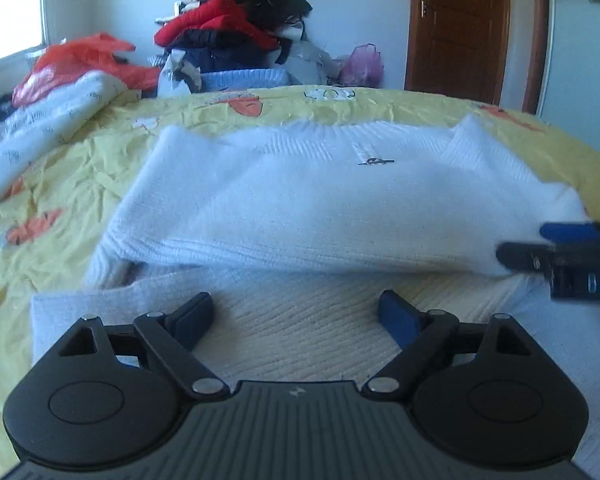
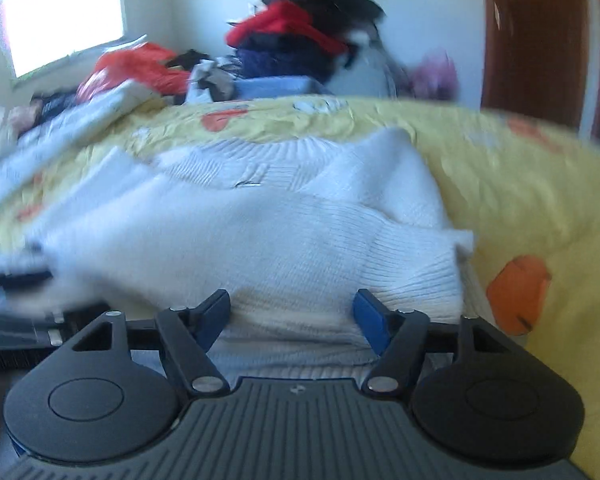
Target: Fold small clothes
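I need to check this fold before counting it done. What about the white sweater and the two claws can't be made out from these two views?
- White sweater, left wrist view: near hem hidden behind the left claw.
- Sweater's left side, right wrist view: smeared by motion blur.
- Right claw, left wrist view: cut off by the right edge.
- Small dark mark near the collar: too small to identify.
- Sleeves: whether tucked under, hidden by the folded body.

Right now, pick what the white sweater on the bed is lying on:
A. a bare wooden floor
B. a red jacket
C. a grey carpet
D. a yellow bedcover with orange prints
D: the white sweater is spread on the yellow bedcover, whose orange prints show on both sides of it.
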A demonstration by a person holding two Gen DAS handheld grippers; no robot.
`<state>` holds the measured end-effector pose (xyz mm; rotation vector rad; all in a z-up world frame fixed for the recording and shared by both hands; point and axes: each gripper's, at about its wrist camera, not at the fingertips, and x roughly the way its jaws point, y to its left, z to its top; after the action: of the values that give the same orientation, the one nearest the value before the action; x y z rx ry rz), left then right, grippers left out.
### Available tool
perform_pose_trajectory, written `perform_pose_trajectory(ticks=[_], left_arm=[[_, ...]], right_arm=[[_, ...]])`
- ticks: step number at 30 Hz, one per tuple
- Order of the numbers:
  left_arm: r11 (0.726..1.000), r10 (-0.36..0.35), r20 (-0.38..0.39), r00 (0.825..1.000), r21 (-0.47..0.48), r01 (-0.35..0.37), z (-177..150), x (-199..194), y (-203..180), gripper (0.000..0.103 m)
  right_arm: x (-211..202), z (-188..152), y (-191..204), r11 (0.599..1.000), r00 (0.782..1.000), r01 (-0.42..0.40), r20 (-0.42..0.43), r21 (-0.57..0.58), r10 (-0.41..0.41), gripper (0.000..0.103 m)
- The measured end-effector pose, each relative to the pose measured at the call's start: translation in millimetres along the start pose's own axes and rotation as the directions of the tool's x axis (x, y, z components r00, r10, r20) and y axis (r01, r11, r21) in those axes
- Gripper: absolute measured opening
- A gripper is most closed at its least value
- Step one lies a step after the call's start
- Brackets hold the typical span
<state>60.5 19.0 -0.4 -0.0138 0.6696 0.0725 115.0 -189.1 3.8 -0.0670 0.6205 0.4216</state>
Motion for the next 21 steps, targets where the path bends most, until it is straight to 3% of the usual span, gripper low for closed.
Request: perform_pose_trajectory(ticks=[5, 6, 8, 11, 14, 16, 18, 21], left_arm=[[1.0, -0.01, -0.002, 1.0, 0.003, 0.01, -1.8, -1.3, -0.8, 0.094], [1.0, -0.012, -0.002, 1.0, 0.001, 0.012, -1.9, -1.8, -0.4, 0.094], [1.0, -0.012, -0.001, 1.0, 0.001, 0.012, -1.7, -1.5, -2.6, 0.094], [1.0, -0.012, -0.002, 1.0, 0.001, 0.012, -1.7, -1.6, -2.3, 0.094], [1.0, -0.012, -0.002, 1.0, 0.001, 0.012, -1.7, -1.8, -2.2, 0.094], [1.0, -0.012, -0.002, 1.0, 0.002, 0.012, -2.0, -2.2, -2.3, 0.095], [1.0, -0.013, -0.002, 1.0, 0.001, 0.013, -1.4, -1.6, -2.2, 0.095], [1.0, -0.012, -0.002, 1.0, 0.002, 0.012, -1.4, -1.5, -2.2, 0.095]], right_arm=[[-7.2, -2.6, -3.2, 1.0, 1.0, -0.01, 0.021, 0.005, 0.01, 0.077], [-9.0, -2.8, -0.2, 1.0, 1.0, -0.011, 0.016, -0.014, 0.011, 0.081], [-9.7, -4.0, 13.3, 0.995, 1.0, -0.014, -0.004, -0.094, 0.013, 0.101], [-12.3, -8.9, 30.3, 0.983, 0.997, 0.068, 0.043, -0.17, -0.062, 0.103], [-16.6, -12.3, 31.3, 0.984, 0.995, 0.091, 0.065, -0.156, -0.081, 0.103], [-17.7, -12.7, 22.6, 0.995, 0.998, 0.065, 0.023, -0.082, -0.063, 0.103], [-17.2, -15.9, 4.6, 0.998, 0.995, -0.002, -0.099, 0.07, 0.009, 0.102], [-32.5, -30.8, 10.7, 0.999, 0.992, -0.015, -0.122, -0.034, 0.011, 0.102]])
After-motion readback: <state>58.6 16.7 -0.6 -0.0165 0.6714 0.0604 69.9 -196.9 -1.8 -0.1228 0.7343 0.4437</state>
